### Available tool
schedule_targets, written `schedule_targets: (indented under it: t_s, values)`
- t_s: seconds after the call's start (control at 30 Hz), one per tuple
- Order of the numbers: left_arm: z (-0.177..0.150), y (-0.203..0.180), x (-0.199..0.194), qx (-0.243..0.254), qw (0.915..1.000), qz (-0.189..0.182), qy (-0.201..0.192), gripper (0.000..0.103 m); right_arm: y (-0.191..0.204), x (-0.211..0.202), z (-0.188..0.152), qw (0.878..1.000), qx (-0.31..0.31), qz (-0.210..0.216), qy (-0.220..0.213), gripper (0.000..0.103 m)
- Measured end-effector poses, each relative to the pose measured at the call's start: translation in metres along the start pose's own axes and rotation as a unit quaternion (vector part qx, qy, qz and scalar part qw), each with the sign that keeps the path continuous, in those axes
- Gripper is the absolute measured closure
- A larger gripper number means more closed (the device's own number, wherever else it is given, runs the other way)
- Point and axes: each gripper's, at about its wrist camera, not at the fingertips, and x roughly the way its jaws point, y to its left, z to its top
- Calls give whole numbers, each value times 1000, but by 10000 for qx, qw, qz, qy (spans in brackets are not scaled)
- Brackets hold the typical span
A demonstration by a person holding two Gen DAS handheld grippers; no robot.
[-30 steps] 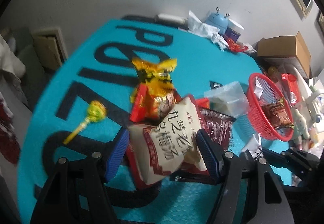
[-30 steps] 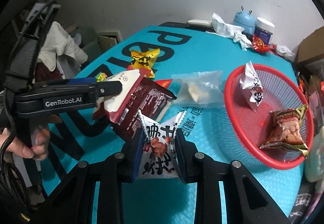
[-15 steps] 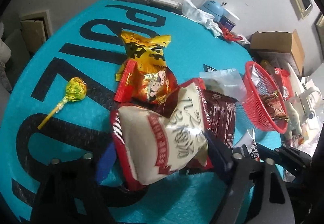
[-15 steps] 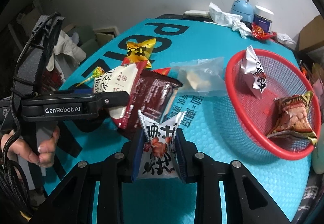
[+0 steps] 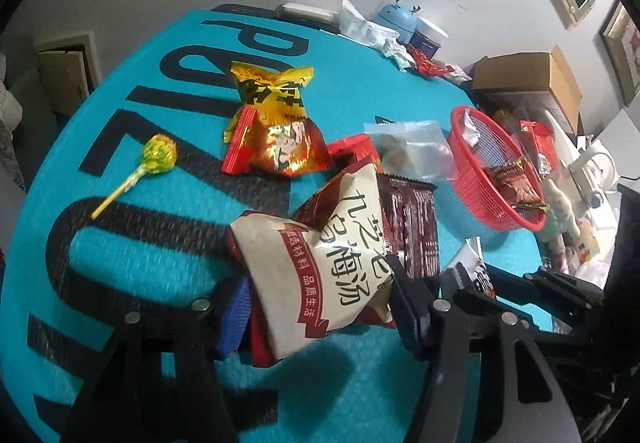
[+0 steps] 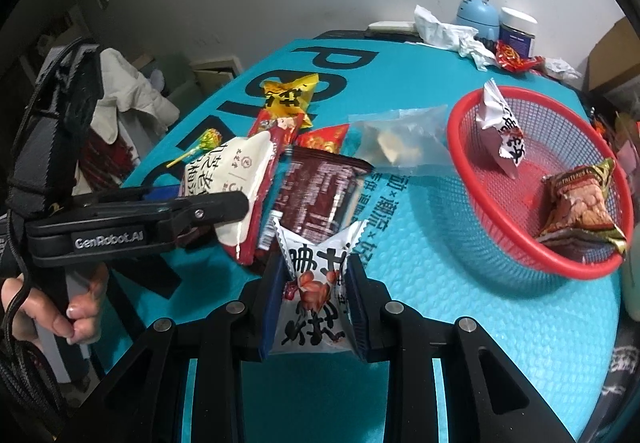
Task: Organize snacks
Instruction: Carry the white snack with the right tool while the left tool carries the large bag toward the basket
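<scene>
My left gripper [image 5: 320,311] is shut on a cream and red snack bag [image 5: 320,263], held above the teal table; the bag also shows in the right wrist view [image 6: 236,179]. My right gripper [image 6: 316,307] is shut on a small white snack packet [image 6: 316,283], left of and nearer than the red basket [image 6: 532,263]. The basket [image 5: 472,147] holds a white packet [image 6: 500,127] and a brown nut packet [image 6: 580,207]. A dark red packet [image 6: 320,199], a clear bag [image 6: 400,139], a yellow packet [image 5: 272,91], a red-gold packet [image 5: 280,147] and a lollipop [image 5: 156,159] lie on the table.
At the table's far edge stand a blue gadget [image 6: 478,15], a white-lidded jar [image 6: 518,31], crumpled tissue [image 6: 444,33] and a red wrapper [image 6: 514,61]. A cardboard box [image 5: 532,83] sits beyond the basket. Clothes [image 6: 132,99] lie left of the table.
My left gripper has lifted the cream and red bag off the pile and tilted it. My right gripper has moved a little toward the basket with the white packet.
</scene>
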Motion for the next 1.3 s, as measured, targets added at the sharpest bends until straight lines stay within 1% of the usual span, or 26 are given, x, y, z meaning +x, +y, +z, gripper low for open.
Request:
schedule_targets:
  t_s: [0.27,0.5,0.7,1.0,1.3]
  values:
    - [-23,-6,-22,70,10000,40,-44,43,8,-8,-15,9999,3,115,1,73]
    - [-41,-19,-37,201,9997,-67,-72,43,17,-20,-30,9998,-18,204,-72,73]
    - [-53,-34,-46,408,9988,-231,-110,43,21,-36,-43,9997,31,156,-182,73]
    - [-62,-63,-54,739,9958,-526,-154,43,14,-61,-66,9991,241,4,-341,73]
    - [-60,-96,-60,1122,9897,-862,-235,43,0,-92,-78,9966,510,-230,-598,73]
